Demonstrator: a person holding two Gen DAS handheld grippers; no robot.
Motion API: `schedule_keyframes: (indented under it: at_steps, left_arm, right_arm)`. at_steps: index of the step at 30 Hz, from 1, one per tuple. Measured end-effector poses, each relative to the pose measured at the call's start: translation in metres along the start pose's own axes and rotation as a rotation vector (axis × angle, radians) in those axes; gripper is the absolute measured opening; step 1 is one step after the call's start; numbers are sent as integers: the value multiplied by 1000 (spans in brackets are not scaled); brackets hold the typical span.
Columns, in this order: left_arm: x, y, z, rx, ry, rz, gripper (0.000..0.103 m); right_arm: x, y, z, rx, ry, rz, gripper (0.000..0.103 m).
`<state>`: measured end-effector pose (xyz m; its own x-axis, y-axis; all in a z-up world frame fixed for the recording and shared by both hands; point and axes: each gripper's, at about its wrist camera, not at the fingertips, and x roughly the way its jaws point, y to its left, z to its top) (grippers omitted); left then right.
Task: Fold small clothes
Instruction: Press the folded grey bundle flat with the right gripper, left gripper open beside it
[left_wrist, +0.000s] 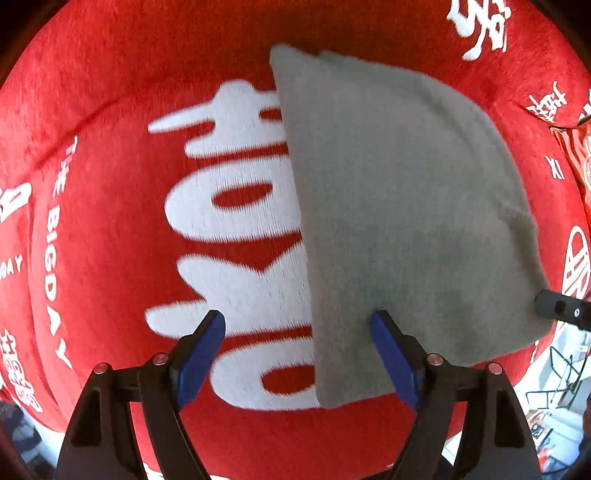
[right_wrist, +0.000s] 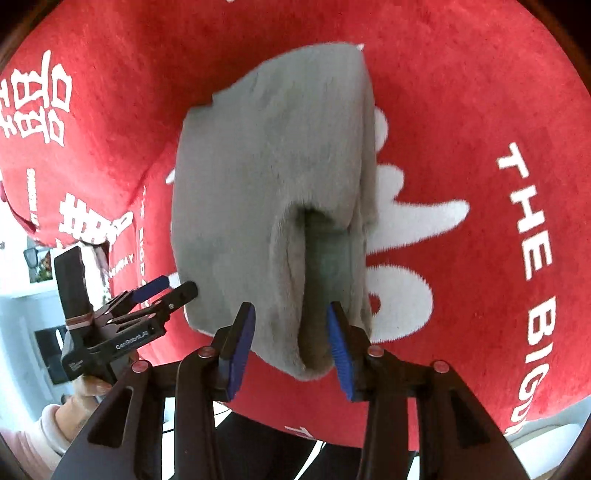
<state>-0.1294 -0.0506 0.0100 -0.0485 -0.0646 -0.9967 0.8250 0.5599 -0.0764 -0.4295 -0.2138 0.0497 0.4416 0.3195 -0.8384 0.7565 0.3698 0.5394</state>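
My left claw (left_wrist: 297, 325) and right claw (right_wrist: 291, 317) both hang open over the folded grey garment (left_wrist: 406, 221), whose 6 o'clock edge may spring apart on the plush red blanket (left_wrist: 110, 221).

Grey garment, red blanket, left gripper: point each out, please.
Grey garment (left_wrist: 406, 206), left wrist view, middle of the cloth.
Red blanket (left_wrist: 110, 229), left wrist view, bare red pile.
Left gripper (left_wrist: 297, 321), left wrist view, midway between fingertips.

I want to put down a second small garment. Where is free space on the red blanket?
Free: red blanket left of the grey garment, over the white lettering. Crowded: its near edge, where the left gripper and right gripper hover.
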Motion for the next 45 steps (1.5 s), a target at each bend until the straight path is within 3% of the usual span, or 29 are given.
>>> schedule_keyframes:
  at_steps: [2,4,5,9,19,23,45]
  left_arm:
    - [6,0,-4,-12,11,2,82]
    - [10,0,-7,-22,12,8,82]
    - [11,1,-9,-30,11,7,82]
    - [14,4,-10,-63,12,2,82]
    - [18,3,-22,-63,-1,-5,82]
    - [18,8,-24,-55,-1,-18,82]
    - [-6,13,-25,16,-2,24,82]
  right_arm:
    - [1,-4,-3,-6,0,-12,40]
    - [4,-4,-3,-16,-3,-25,9]
    - [5,-7,-4,-23,-2,-41,7]
    - [19,-17,-6,-36,15,-103,7]
    - [18,-32,-16,21,-25,-97,5]
    - [16,-31,-24,40,-43,-143,18]
    - [-14,-33,-41,171,-123,-176,23]
